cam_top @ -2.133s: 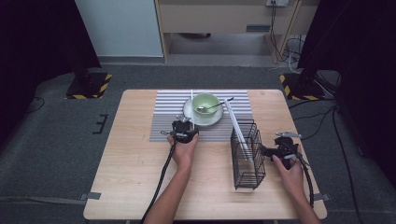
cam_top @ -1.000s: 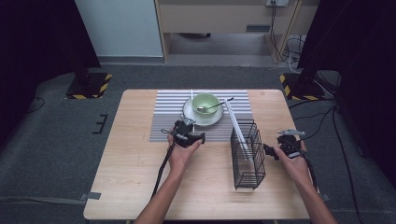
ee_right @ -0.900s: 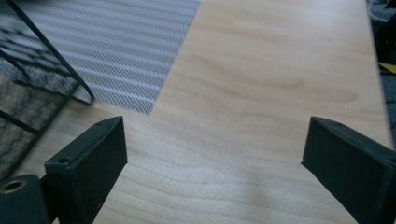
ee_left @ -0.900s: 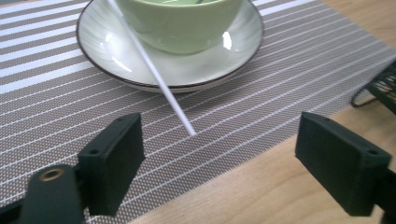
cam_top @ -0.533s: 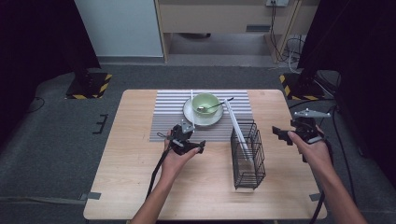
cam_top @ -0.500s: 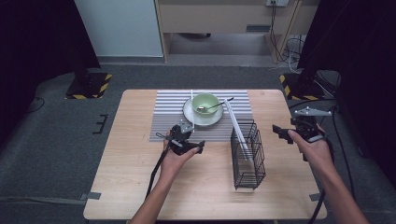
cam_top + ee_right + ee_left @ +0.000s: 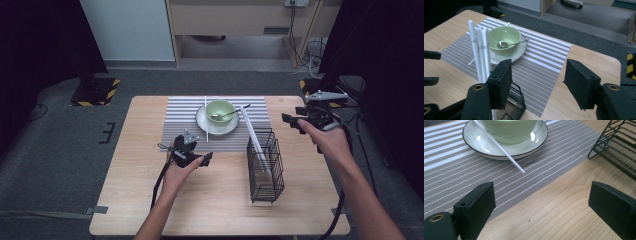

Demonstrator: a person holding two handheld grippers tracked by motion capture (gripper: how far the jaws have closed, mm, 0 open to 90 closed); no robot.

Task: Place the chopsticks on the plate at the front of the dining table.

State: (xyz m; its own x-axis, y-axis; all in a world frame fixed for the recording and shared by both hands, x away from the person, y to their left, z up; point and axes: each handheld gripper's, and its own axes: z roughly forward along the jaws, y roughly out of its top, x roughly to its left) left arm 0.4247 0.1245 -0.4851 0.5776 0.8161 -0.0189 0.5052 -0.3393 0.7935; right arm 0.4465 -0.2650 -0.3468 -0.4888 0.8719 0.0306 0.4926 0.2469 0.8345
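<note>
Chopsticks [image 7: 254, 141], white and long, stand leaning in the black wire basket [image 7: 265, 170] on the right half of the wooden table [image 7: 125, 200], their tops sticking out above its rim toward the placemat. In the right gripper view they [image 7: 480, 50] rise as a tight white bundle just left of that gripper's near jaw, not between the jaws.

Going down in size: the table carries a grey striped placemat [image 7: 180, 117] along its far edge, and the basket stands just off the mat's near right corner. On the mat sits a white plate [image 7: 202, 122] with a dark rim, bearing a pale green bowl [image 7: 220, 110] with a metal spoon [image 7: 231, 114] resting in it. One more white chopstick [image 7: 205, 115] lies across the plate's left side, its tip resting on the mat [image 7: 506, 152].

The left gripper [image 7: 200, 159] hovers low over the bare wood just in front of the mat, jaws wide apart with nothing between them. The right gripper [image 7: 292, 122] is held up beyond the basket near the table's right edge; its jaws have just been closing, yet stand apart and empty.
</note>
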